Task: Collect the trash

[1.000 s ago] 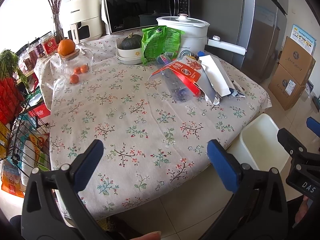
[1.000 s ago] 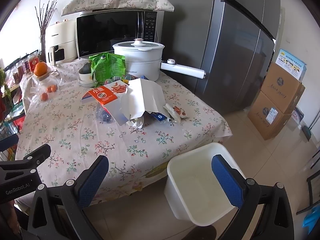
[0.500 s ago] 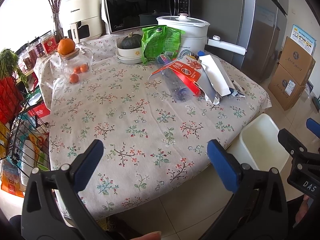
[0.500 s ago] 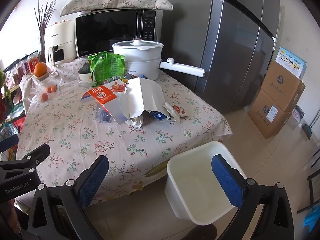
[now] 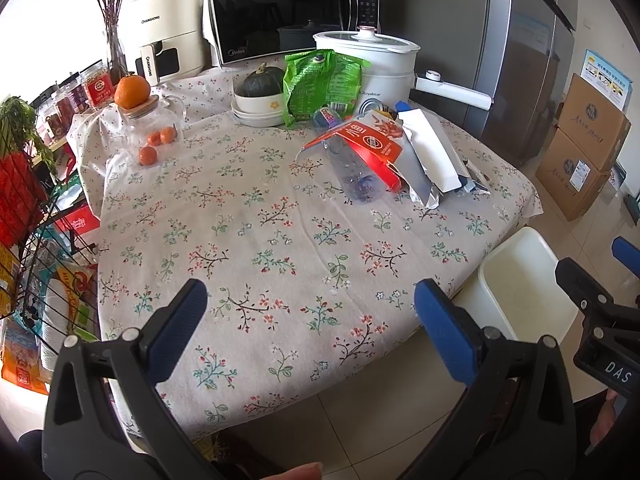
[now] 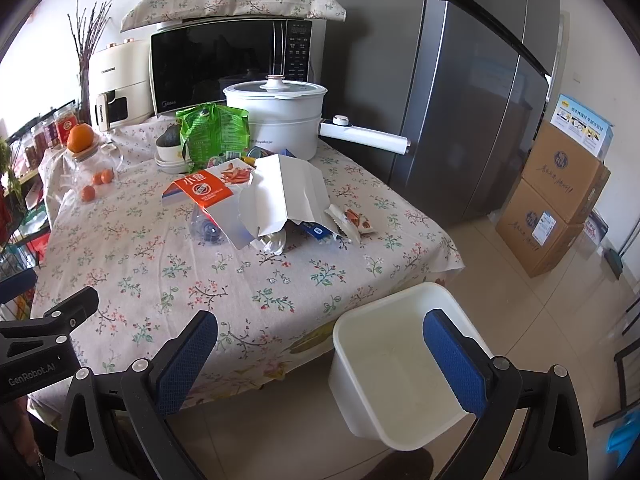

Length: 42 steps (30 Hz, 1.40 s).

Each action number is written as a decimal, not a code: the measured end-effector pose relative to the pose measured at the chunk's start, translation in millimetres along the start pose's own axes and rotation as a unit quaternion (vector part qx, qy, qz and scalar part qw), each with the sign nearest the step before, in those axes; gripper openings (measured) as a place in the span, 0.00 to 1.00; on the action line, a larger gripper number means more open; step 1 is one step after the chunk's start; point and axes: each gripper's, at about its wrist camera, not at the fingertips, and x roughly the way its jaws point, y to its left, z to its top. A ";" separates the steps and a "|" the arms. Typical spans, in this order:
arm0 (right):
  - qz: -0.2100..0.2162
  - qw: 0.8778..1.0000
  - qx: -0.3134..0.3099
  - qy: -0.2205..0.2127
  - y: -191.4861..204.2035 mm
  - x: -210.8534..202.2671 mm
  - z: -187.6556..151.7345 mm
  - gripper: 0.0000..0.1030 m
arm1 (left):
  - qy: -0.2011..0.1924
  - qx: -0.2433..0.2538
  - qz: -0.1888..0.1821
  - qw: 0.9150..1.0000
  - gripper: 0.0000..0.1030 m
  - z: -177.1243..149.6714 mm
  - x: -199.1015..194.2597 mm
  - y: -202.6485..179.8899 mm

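Gaping wide and empty, both rubber-padded claws, left (image 5: 306, 306) and right (image 6: 320, 334), face crumpled wrappers (image 6: 280, 196).

Grippers: you held two, the left gripper (image 5: 308, 308) and the right gripper (image 6: 320, 338).
Bins: you had one white bin (image 6: 384, 320).
Oranges: you had four, one large orange (image 5: 132, 91) and three small oranges (image 5: 157, 144).
Boxes: you had two cardboard boxes (image 6: 558, 196), stacked.
Bottles: one plastic bottle (image 5: 354, 174).
Green bags: one green bag (image 5: 316, 80).
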 end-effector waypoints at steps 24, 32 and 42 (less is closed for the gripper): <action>-0.003 1.000 -0.004 0.001 -0.1 0.7 -1.5 1.00 | 0.004 -0.001 -0.001 1.000 1.00 0.0 1.6 -0.5; -0.003 1.000 -0.004 0.001 0.1 0.9 -1.9 1.00 | 0.008 0.000 -0.003 1.000 1.00 0.8 3.4 -1.8; -0.016 1.000 -0.009 -0.017 -6.3 -7.5 7.0 1.00 | 0.004 0.004 -0.001 1.000 1.00 7.6 5.8 -4.4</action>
